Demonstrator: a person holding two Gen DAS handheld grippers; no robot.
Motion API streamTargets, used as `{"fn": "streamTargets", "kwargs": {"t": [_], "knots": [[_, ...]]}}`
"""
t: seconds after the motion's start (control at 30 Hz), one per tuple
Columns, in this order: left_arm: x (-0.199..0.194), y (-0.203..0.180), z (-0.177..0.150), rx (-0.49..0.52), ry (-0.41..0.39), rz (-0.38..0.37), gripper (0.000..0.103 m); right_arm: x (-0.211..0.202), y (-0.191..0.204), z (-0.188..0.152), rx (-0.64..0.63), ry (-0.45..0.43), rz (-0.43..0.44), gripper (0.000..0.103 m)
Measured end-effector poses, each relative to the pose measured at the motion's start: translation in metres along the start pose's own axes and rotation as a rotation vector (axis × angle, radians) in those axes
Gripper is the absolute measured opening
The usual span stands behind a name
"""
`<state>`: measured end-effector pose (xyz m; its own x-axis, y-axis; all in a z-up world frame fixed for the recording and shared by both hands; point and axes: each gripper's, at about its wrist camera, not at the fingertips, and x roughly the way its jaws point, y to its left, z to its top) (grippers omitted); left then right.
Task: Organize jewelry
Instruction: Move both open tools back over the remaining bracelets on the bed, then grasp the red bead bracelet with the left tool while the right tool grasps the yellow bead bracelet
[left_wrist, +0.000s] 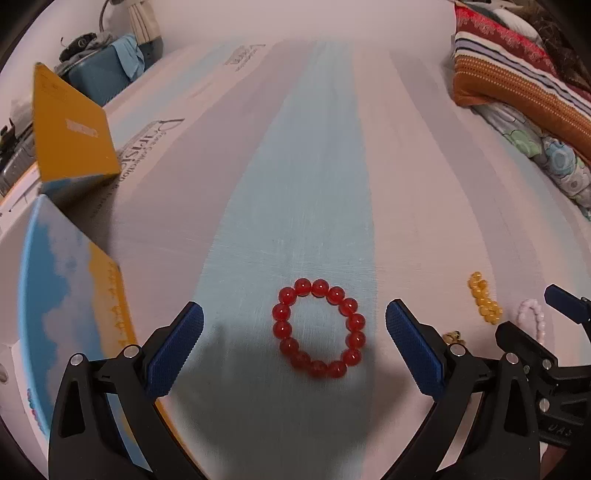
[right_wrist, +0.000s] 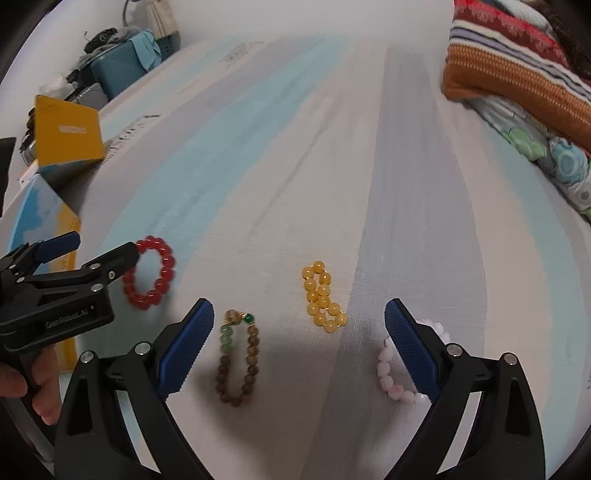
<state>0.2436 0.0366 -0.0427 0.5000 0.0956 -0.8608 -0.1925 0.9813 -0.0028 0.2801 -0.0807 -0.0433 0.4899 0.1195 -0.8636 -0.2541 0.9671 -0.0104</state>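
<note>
A red bead bracelet (left_wrist: 319, 328) lies flat on the striped cloth, between the wide-open fingers of my left gripper (left_wrist: 294, 343); it also shows in the right wrist view (right_wrist: 149, 272). My right gripper (right_wrist: 299, 343) is open and empty above a brown-and-green bead bracelet (right_wrist: 238, 357). A yellow bead bracelet (right_wrist: 323, 297) lies just ahead of it, and a pink bead bracelet (right_wrist: 397, 376) is partly hidden behind its right finger (right_wrist: 412, 350). The left gripper (right_wrist: 96, 254) appears at the left of the right wrist view.
An open yellow-and-blue box (left_wrist: 70, 258) with its raised lid (left_wrist: 70, 125) stands at the left. Folded striped and floral fabrics (left_wrist: 524, 92) are piled at the right. A teal case (left_wrist: 99, 74) sits beyond the far left edge.
</note>
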Motion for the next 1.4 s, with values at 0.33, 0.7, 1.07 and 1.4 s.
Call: {"fn": "streamTargets", "kwargs": {"t": [0.33, 0.7, 1.07, 1.4], "knots": [[0.037, -0.004, -0.003, 0.007, 0.063, -0.002, 0.097, 0.034, 0.000, 0.000, 0.001, 0.047, -0.014, 0.073], [0.047, -0.010, -0.009, 0.003, 0.088, -0.012, 0.076, 0.055, -0.007, -0.002, 0.010, 0.108, -0.025, 0.047], [0.037, -0.017, -0.011, 0.028, 0.084, -0.036, 0.025, 0.053, -0.018, -0.003, 0.078, 0.122, -0.023, 0.009], [0.024, -0.011, -0.007, 0.002, 0.064, -0.047, 0.013, 0.040, -0.020, -0.005, 0.084, 0.085, -0.014, 0.009]]}}
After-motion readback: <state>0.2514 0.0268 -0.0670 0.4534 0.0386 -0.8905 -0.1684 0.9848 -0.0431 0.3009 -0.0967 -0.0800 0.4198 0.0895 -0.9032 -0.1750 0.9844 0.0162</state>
